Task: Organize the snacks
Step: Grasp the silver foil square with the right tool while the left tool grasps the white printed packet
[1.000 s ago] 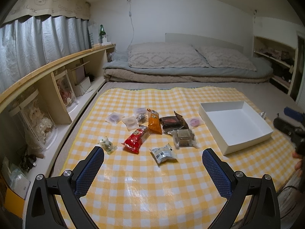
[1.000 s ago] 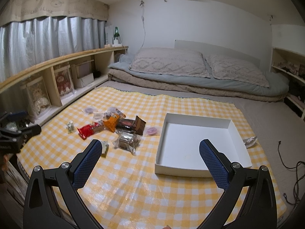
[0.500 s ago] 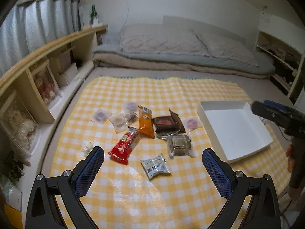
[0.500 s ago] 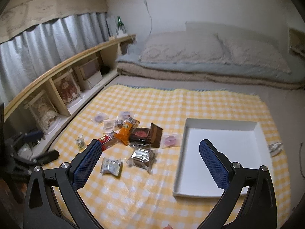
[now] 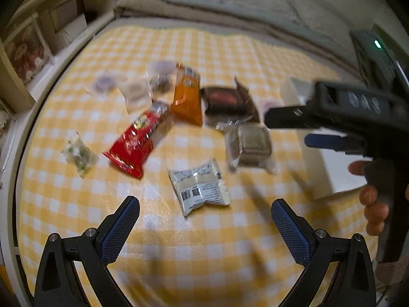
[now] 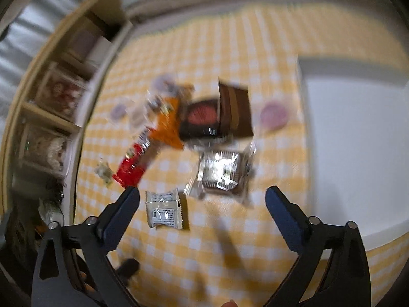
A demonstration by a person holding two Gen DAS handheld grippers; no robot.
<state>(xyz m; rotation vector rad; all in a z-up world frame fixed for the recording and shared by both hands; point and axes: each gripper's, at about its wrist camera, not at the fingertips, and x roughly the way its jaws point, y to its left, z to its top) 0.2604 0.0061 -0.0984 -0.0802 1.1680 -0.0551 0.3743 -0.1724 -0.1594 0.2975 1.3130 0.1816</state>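
Several snack packets lie on a yellow checked cloth. A white packet lies just beyond my open, empty left gripper. A red packet, an orange packet, a dark brown box and a clear-wrapped brown cake lie farther off. My right gripper is open and empty above the white packet and the clear-wrapped cake. It also shows from the side in the left wrist view. The white box lies to the right.
A wooden shelf unit with framed items runs along the left. Folded bedding and pillows lie beyond the cloth. Small round sweets and a small green-white packet lie at the left of the pile.
Both grippers have tilted down and moved closer to the snack pile. The right gripper has swung left over the snacks and now crosses the left wrist view. Both stay open.
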